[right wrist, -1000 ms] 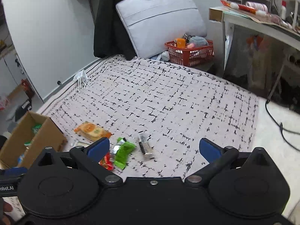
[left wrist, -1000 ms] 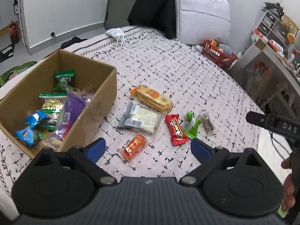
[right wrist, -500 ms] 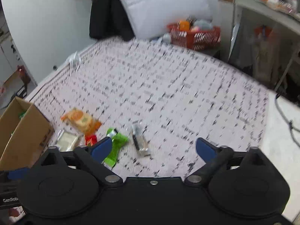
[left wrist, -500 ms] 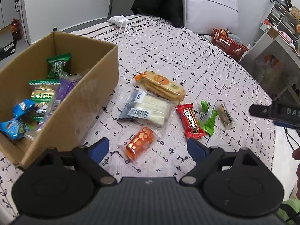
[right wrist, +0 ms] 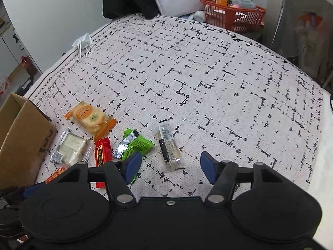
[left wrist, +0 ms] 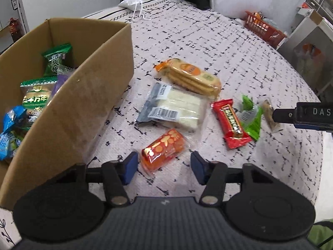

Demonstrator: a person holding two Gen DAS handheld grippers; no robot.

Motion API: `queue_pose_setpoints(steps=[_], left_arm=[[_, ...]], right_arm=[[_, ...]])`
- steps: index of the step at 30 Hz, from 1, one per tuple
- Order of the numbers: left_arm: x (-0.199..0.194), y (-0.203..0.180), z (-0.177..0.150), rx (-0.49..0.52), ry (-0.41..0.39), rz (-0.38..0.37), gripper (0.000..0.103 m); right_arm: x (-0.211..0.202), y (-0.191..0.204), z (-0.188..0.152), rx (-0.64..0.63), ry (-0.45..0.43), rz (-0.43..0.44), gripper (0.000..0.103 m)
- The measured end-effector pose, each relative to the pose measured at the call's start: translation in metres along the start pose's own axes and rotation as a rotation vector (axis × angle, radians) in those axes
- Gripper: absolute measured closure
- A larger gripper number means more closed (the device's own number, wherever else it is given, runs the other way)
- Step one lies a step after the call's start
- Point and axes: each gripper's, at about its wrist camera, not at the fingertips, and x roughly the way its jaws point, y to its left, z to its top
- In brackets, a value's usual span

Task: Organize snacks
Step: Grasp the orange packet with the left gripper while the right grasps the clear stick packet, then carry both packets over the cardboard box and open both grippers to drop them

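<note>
A cardboard box [left wrist: 87, 95] holding several wrapped snacks stands on the left of the patterned cloth. Loose snacks lie beside it: an orange packet [left wrist: 163, 150], a white wafer pack [left wrist: 177, 109], a cracker pack [left wrist: 191, 77], a red bar [left wrist: 230, 123], a green packet [left wrist: 250, 118] and a clear slim bar [right wrist: 168, 148]. My left gripper [left wrist: 163, 167] is open, its fingers on either side of the orange packet's near end. My right gripper [right wrist: 170, 166] is open just above the near end of the clear slim bar, with the green packet [right wrist: 135, 143] by its left finger.
A white face mask [right wrist: 83, 41] lies at the cloth's far left edge. An orange basket [right wrist: 233, 18], a grey bag and a dark garment stand beyond the far edge. A white desk leg [right wrist: 281, 10] is at the right. The cloth's right edge drops to the floor.
Both grippers moved forward and down toward the snacks. The left now straddles the orange packet; the right came close over the clear slim bar. Both stay open, the jaws narrower.
</note>
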Motion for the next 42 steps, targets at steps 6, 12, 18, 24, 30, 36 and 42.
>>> queue_pose_setpoints(steps=[6,12,18,24,30,36,42], left_arm=[[0.0,0.001,0.007,0.012,-0.02,-0.002,0.051],[0.006,0.0,0.015,0.023,-0.02,-0.016,0.045],[0.009,-0.002,0.014,0.037,-0.024,-0.025,0.049],[0.002,-0.003,0.013,0.029,-0.018,-0.026,0.054],[-0.015,-0.005,0.015,0.021,-0.052,-0.026,0.055],[-0.038,-0.007,0.018,0.019,-0.096,-0.034,0.055],[-0.062,-0.003,0.024,0.016,-0.141,-0.019,0.055]], right_arm=[[0.013,0.003,0.001,0.004,0.02,-0.016,0.043],[0.026,0.006,-0.001,-0.022,0.029,-0.066,0.051],[0.022,0.003,-0.002,-0.024,0.015,-0.067,0.079],[0.013,0.011,-0.002,-0.053,0.003,-0.027,0.081],[-0.005,0.014,0.001,-0.049,-0.037,0.011,0.081],[-0.024,0.023,0.003,-0.071,-0.087,0.048,0.081],[-0.041,0.037,0.004,-0.111,-0.131,0.082,0.081]])
